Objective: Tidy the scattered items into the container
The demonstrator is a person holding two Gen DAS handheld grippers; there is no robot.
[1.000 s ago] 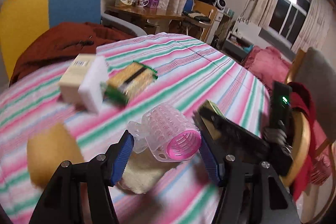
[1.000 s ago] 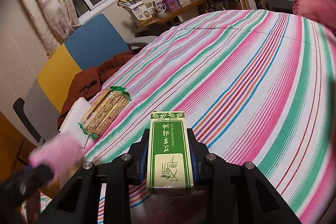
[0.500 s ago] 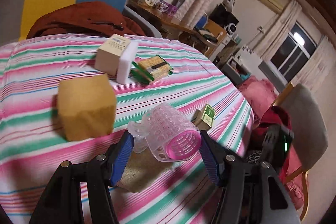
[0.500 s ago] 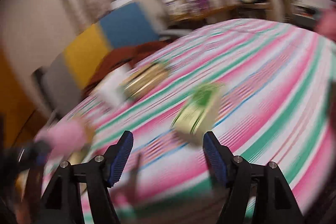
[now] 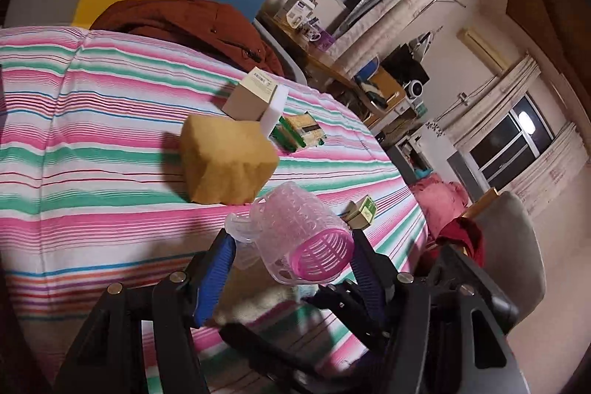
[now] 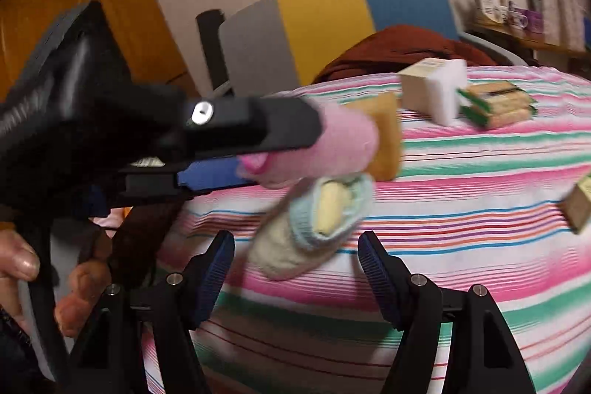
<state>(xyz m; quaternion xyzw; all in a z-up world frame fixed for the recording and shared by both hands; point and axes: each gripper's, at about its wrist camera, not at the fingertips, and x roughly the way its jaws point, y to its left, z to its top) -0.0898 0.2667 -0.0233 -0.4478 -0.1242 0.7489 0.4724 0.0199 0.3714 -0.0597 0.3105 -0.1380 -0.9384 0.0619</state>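
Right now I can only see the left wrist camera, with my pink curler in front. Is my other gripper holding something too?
Observer: No. The right gripper is open and holds nothing.
Operator: What's in front of it?
Observer: A rolled sock, cream with a pale blue cuff, lying on the striped cloth just ahead of its fingers.
Operator: Is the little green box close to the sock?
Observer: No. In the right wrist view the box sits at the far right edge, well apart from the sock.
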